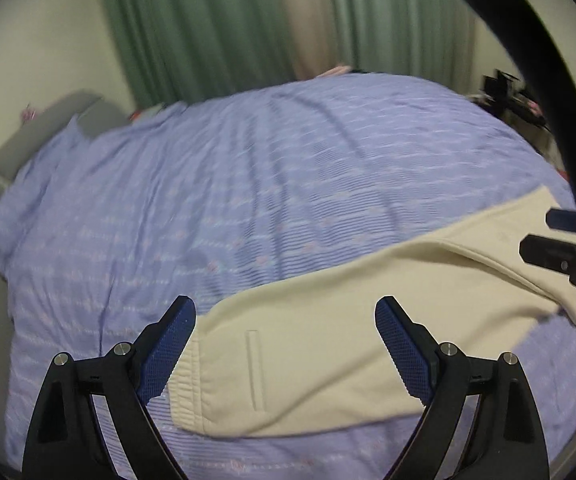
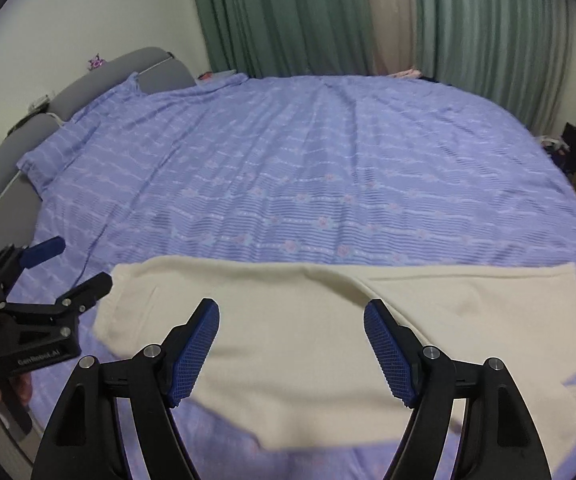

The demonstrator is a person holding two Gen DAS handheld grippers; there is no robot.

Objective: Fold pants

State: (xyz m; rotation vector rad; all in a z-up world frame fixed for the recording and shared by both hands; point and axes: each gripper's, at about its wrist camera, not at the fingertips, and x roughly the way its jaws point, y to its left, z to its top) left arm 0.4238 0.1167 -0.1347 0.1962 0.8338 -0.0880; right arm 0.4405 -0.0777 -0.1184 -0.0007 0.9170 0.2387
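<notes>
**Pants lie on the bed, both grippers released above them**

Left wrist view: my left gripper (image 1: 286,344) hangs over the waistband end of the pants (image 1: 328,352), jaws spread wide with nothing between the pads. The cream pants lie flat on the bed (image 1: 248,184), running from the elastic waistband at lower left toward the upper right, where the right gripper (image 1: 560,248) shows at the edge of the frame. A vertical pocket slit sits just inside the waistband. The fabric looks thick and soft, like fleece or sweat-knit. I judge it light and limp, so it will sag and drape from wherever I pinch it and will not hold any shape. The ribbed waistband is the firmest part and the best place to bite.

Right wrist view: my right gripper (image 2: 292,344) is likewise released, empty, above the middle of the pants (image 2: 308,340). Here the pants stretch across the near edge of the bed (image 2: 288,160), one layer lapped diagonally over another, the hem end to the right. The left gripper (image 2: 68,276) stands just beside the waistband corner, open. For the next fold I would pinch both layers at an edge or corner, deep enough that the soft knit does not slip off the pads. The sheet underneath is loose, so I risk catching it too.
</notes>
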